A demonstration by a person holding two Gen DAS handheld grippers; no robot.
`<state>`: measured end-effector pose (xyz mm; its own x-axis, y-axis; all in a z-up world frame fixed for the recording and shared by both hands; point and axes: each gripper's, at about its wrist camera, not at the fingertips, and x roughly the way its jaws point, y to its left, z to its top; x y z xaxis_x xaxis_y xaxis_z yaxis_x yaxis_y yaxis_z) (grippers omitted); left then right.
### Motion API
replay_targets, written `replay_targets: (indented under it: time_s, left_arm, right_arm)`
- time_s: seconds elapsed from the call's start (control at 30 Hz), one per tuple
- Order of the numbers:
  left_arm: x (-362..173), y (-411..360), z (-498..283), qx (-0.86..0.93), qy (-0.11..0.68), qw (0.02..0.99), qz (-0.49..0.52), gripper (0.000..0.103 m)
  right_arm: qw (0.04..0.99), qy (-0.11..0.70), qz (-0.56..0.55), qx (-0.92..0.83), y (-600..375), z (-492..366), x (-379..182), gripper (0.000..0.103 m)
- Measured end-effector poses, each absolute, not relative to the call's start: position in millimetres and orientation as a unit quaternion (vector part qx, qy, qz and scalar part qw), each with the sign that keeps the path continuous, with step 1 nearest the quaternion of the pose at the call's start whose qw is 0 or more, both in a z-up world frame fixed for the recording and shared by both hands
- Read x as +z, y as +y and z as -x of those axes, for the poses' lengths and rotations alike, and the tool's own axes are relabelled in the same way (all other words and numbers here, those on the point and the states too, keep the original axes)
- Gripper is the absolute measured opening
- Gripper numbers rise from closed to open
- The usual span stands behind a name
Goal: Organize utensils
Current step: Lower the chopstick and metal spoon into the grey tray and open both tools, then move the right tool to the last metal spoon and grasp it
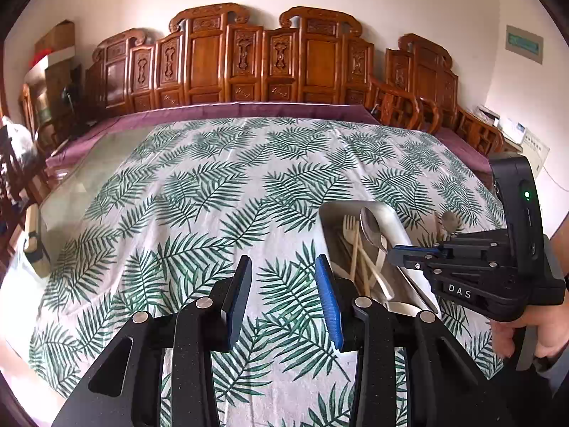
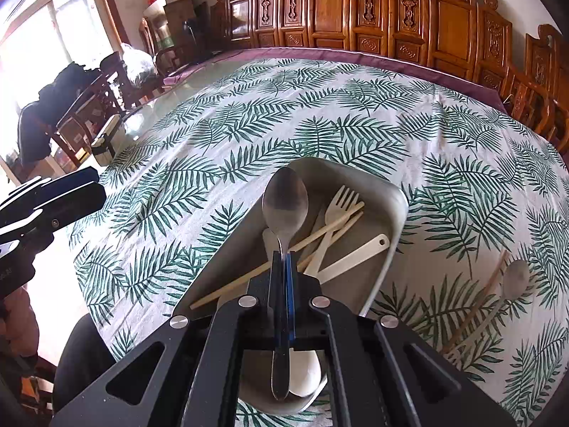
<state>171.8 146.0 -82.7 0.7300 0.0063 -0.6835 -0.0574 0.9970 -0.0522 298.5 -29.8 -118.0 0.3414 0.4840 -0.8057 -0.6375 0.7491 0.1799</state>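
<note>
My right gripper [image 2: 282, 254] is shut on the handle of a metal spoon [image 2: 284, 203] and holds it over a grey tray [image 2: 398, 206]. The spoon's bowl points toward the tray's far end. Inside the tray lie a pale fork [image 2: 338, 210], wooden chopsticks [image 2: 320, 231] and a white utensil handle [image 2: 359, 252]. In the left wrist view the right gripper [image 1: 394, 251] reaches in from the right over the tray [image 1: 355, 206] with the spoon [image 1: 371, 229]. My left gripper [image 1: 283, 258] stands open over the bare cloth just left of the tray, with nothing between its fingers.
A wooden spoon [image 2: 515, 274], a chopstick [image 2: 494, 277] and a pale fork [image 2: 462, 345] lie on the leaf-print cloth [image 2: 249, 124] right of the tray. Carved wooden chairs [image 1: 249, 60] line the far side. A small box [image 1: 33, 242] sits at the left table edge.
</note>
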Motion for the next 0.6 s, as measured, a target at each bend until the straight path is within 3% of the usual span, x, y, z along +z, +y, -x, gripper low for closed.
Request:
replay_targets:
  time_s: [0.6]
  left_arm:
    - [-84.5,151.4,-170.1,0.022,0.366,0.93,0.031,0.036]
  right_arm:
    - [0.821,0.45,0.075,0.342,-30.3,-300.9,-119.3,0.004]
